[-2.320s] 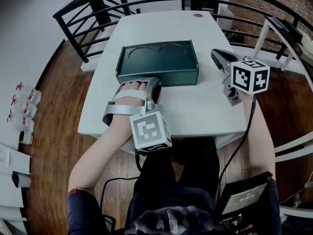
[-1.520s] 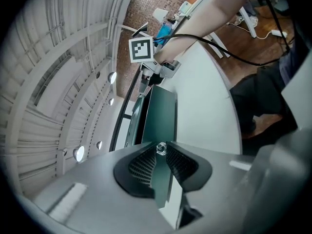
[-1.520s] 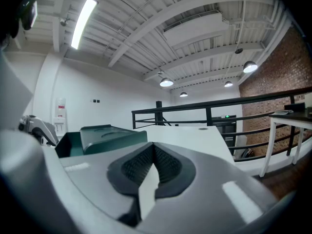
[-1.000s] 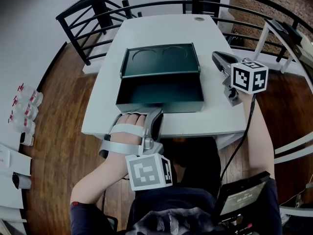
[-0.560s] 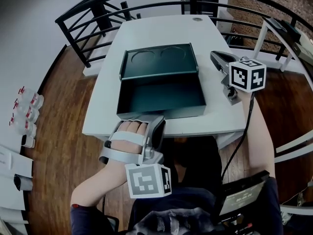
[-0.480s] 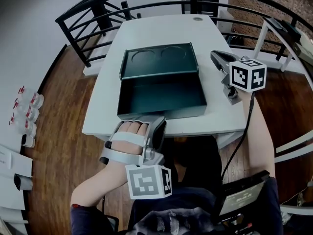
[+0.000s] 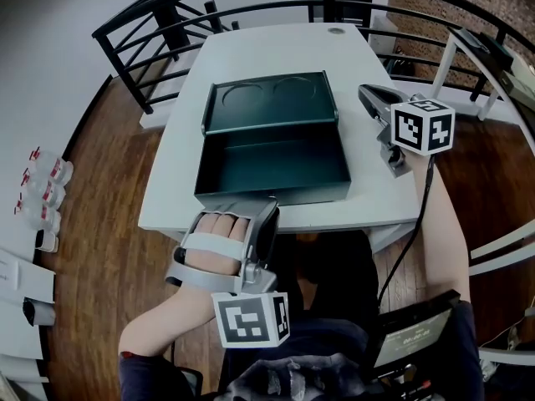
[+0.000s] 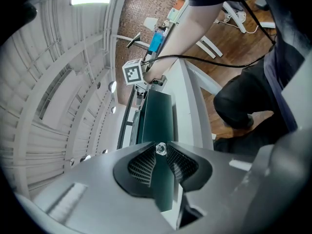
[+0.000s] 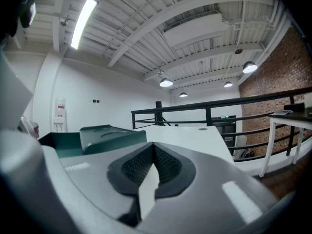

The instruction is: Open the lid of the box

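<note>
A dark green box [image 7: 272, 98] lies mid-table with its drawer-like tray [image 7: 272, 167] slid out toward the table's near edge. The tray shows empty. My left gripper [image 7: 269, 205] is at the tray's front wall, shut on a small clear knob [image 8: 160, 149]; in the left gripper view the tray's front [image 8: 158, 123] runs away past the pads. My right gripper [image 7: 368, 92] rests on the table right of the box, apart from it, shut with nothing between its pads [image 9: 165, 162]. The box [image 9: 105, 133] shows to its left in the right gripper view.
The white table [image 7: 368, 182] is small, and the tray's front wall stands near its front edge. A black railing [image 7: 159, 23] curves round the far side. Another white table [image 7: 493, 57] stands at right. Several small bottles [image 7: 38, 190] sit on the wood floor at left.
The box was shut 2.3 s ago. My left gripper has since drawn the tray out toward the person, a little further in the last half second. The right gripper has stayed put.
</note>
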Tool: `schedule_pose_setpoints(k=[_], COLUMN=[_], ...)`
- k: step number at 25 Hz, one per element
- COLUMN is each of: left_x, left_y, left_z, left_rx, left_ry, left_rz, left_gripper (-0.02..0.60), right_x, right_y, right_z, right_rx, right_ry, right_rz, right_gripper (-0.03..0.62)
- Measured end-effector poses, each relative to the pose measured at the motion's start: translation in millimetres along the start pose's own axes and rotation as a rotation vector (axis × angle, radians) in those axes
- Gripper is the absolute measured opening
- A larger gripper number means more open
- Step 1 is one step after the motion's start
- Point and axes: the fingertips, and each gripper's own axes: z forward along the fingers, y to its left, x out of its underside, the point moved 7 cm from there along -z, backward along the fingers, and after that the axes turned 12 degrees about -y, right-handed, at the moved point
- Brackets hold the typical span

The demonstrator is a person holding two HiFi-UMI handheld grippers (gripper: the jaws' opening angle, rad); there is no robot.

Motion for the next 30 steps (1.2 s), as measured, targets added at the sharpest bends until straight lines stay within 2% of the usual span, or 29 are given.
schedule_pose_setpoints(k=[7, 11, 17, 20, 23, 27, 30], left_x=[-6.1, -5.8, -4.6, -8.7, -2.7, 23.7, 49.1], left_y=[4.5, 18.4, 41.0, 52.7, 68.1, 90.9, 101.7], left_z=[-12.2, -19.2, -8.9, -1.8, -1.1, -3.9, 2.8], left_rx=[-0.051, -0.077, -0.107, -0.086, -0.094, -0.106, -0.109], left_ry=[-0.054, -0.089, -0.106, -0.116, -0.124, -0.151, -0.113], left_rz=[0.011, -0.021, -0.028, -0.046, -0.100, -0.265, -0.314], left_gripper=[0.084, 0.080, 0.018, 0.018, 0.018, 0.017, 0.017], right_x=[-1.6, -1.9, -2.0, -2.2, -1.7, -3.1, -3.7], right_y=[-0.9, -0.7, 0.3, 1.6, 3.3, 6.8, 9.6], right_z=[0.5, 0.1, -1.8, -1.0, -1.0, 0.5, -0.6], right_rx=[0.000, 0.002, 0.005, 0.005, 0.008, 0.001, -0.009], right_ry=[-0.001, -0.001, 0.001, 0.000, 0.000, 0.000, 0.003], right_rz=[-0.002, 0.000, -0.002, -0.003, -0.002, -0.004, -0.004], right_gripper=[0.005, 0.005, 0.005, 0.005, 0.005, 0.005, 0.005])
